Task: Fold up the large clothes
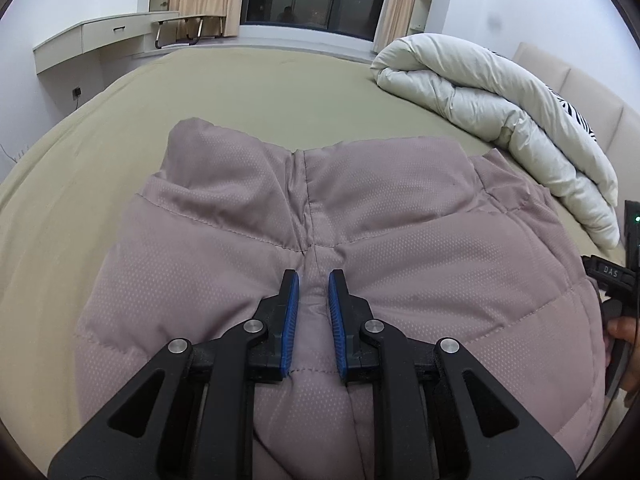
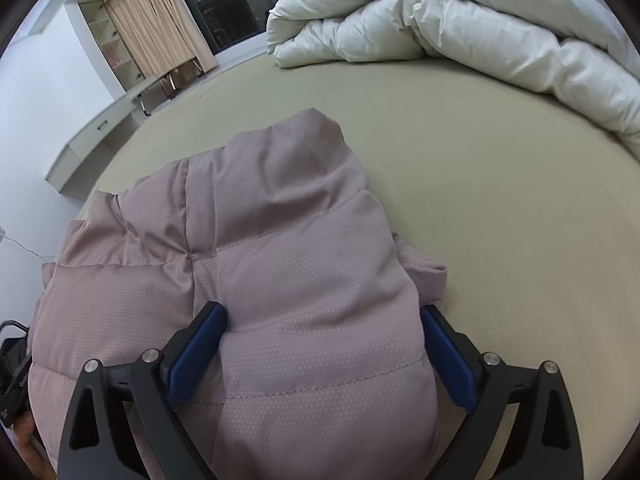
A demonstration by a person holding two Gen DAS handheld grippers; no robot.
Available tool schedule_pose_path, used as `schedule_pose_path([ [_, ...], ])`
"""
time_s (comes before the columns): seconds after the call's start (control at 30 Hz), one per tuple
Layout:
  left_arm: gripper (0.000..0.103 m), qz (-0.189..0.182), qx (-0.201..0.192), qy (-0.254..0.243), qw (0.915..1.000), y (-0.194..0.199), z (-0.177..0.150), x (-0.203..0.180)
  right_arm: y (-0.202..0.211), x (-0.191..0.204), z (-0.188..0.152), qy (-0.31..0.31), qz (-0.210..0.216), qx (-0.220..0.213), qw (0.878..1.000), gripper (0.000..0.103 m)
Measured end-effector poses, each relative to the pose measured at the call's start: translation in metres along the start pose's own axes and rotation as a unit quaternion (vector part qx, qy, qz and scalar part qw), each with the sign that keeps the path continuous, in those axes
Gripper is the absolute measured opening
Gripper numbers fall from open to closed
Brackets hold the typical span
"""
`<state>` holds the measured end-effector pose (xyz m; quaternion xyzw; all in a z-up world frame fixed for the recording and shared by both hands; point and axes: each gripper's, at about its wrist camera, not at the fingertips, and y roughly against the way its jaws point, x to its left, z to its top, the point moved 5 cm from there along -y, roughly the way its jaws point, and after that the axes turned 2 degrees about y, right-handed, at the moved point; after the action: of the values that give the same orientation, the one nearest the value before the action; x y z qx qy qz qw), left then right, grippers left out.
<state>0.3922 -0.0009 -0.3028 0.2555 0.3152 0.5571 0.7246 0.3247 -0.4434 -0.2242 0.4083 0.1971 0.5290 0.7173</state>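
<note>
White duvet (image 2: 460, 28) rolled nr jacket (image 2: 280, 280), desk (image 1: 100, 36) beyond

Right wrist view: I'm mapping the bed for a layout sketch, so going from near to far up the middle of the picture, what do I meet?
Right gripper with its jaws wide around a fold of the jacket → pink padded jacket → bare olive sheet → rolled white duvet.

Quilted jacket (image 1: 248, 248) of matt, dot-textured cloth; bedsheet (image 1: 256, 92) smooth cloth; duvet (image 2: 460, 28) soft, crumpled.
</note>
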Motion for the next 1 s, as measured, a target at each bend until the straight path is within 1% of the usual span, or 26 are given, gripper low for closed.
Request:
schedule_pose_path([
  [0.03, 0.016, 0.002, 0.003, 0.005, 1.0, 0.009, 0.0, -0.001, 0.015, 0.006, 0.002, 0.001, -0.002, -0.01, 1.0, 0.082],
  [0.07, 0.016, 0.003, 0.0, 0.008, 1.0, 0.021, 0.001, -0.001, 0.033, 0.012, 0.006, 0.001, -0.002, -0.026, 1.0, 0.077],
  [0.13, 0.016, 0.014, -0.023, -0.001, 0.9996, 0.048, 0.002, -0.002, 0.071, 0.031, 0.011, 0.013, 0.016, -0.069, 0.997, 0.077],
  [0.17, 0.016, 0.03, -0.036, -0.007, 0.9989, 0.058, 0.002, -0.002, 0.086, 0.046, 0.012, 0.027, 0.034, -0.08, 0.996, 0.077],
  [0.2, 0.016, 0.047, -0.041, -0.01, 0.998, 0.064, 0.001, -0.001, 0.093, 0.06, 0.012, 0.041, 0.044, -0.084, 0.995, 0.078],
  [0.23, 0.016, 0.058, -0.036, -0.011, 0.9976, 0.065, 0.0, 0.0, 0.098, 0.079, 0.01, 0.065, 0.052, -0.081, 0.993, 0.08],
  [0.3, 0.016, 0.08, -0.009, -0.01, 0.9967, 0.053, -0.007, 0.005, 0.094, 0.107, 0.003, 0.104, 0.056, -0.069, 0.991, 0.084],
  [0.33, 0.016, 0.085, 0.003, -0.011, 0.9963, 0.046, -0.012, 0.008, 0.089, 0.116, -0.002, 0.118, 0.051, -0.066, 0.99, 0.084],
  [0.37, 0.016, 0.089, 0.003, -0.017, 0.9958, 0.046, -0.018, 0.01, 0.082, 0.121, -0.007, 0.128, 0.037, -0.064, 0.989, 0.085],
  [0.4, 0.016, 0.097, -0.001, -0.027, 0.9949, 0.047, -0.022, 0.01, 0.076, 0.119, -0.01, 0.133, 0.025, -0.065, 0.989, 0.086],
  [0.43, 0.016, 0.102, -0.003, -0.035, 0.9942, 0.047, -0.023, 0.007, 0.07, 0.115, -0.013, 0.135, 0.002, -0.067, 0.989, 0.086],
  [0.47, 0.016, 0.106, -0.004, -0.041, 0.9935, 0.046, -0.024, 0.006, 0.066, 0.104, -0.013, 0.121, -0.024, -0.068, 0.99, 0.086],
  [0.5, 0.016, 0.105, -0.004, -0.042, 0.9936, 0.048, -0.029, 0.007, 0.068, 0.09, -0.013, 0.093, -0.032, -0.068, 0.993, 0.086],
  [0.53, 0.015, 0.1, -0.004, -0.04, 0.9942, 0.045, -0.03, 0.009, 0.072, 0.071, -0.011, 0.049, -0.018, -0.073, 0.996, 0.086],
  [0.57, 0.015, 0.094, -0.003, -0.036, 0.9949, 0.044, -0.03, 0.011, 0.079, 0.055, -0.006, 0.014, -0.008, -0.082, 0.996, 0.085],
  [0.6, 0.015, 0.089, -0.003, -0.032, 0.9955, 0.043, -0.031, 0.012, 0.089, 0.04, -0.003, -0.014, -0.01, -0.096, 0.995, 0.085],
  [0.67, 0.015, 0.089, -0.004, -0.032, 0.9955, 0.043, -0.03, 0.013, 0.115, 0.02, 0.006, -0.042, -0.023, -0.134, 0.99, 0.085],
  [0.73, 0.015, 0.092, -0.005, -0.035, 0.9951, 0.042, -0.029, 0.015, 0.137, 0.019, 0.016, -0.042, -0.004, -0.159, 0.986, 0.083],
  [0.8, 0.015, 0.096, -0.006, -0.037, 0.9947, 0.041, -0.028, 0.015, 0.141, 0.041, 0.024, -0.002, 0.019, -0.149, 0.989, 0.076],
  [0.9, 0.015, 0.099, -0.004, -0.037, 0.9944, 0.037, -0.025, 0.015, 0.125, 0.092, 0.019, 0.063, 0.071, -0.106, 0.99, 0.074],
  [0.97, 0.015, 0.096, -0.003, -0.037, 0.9947, 0.037, -0.025, 0.015, 0.107, 0.129, 0.004, 0.117, 0.079, -0.074, 0.987, 0.074],
  [1.0, 0.015, 0.093, -0.003, -0.035, 0.995, 0.036, -0.025, 0.016, 0.09, 0.148, -0.009, 0.156, 0.063, -0.045, 0.985, 0.074],
])
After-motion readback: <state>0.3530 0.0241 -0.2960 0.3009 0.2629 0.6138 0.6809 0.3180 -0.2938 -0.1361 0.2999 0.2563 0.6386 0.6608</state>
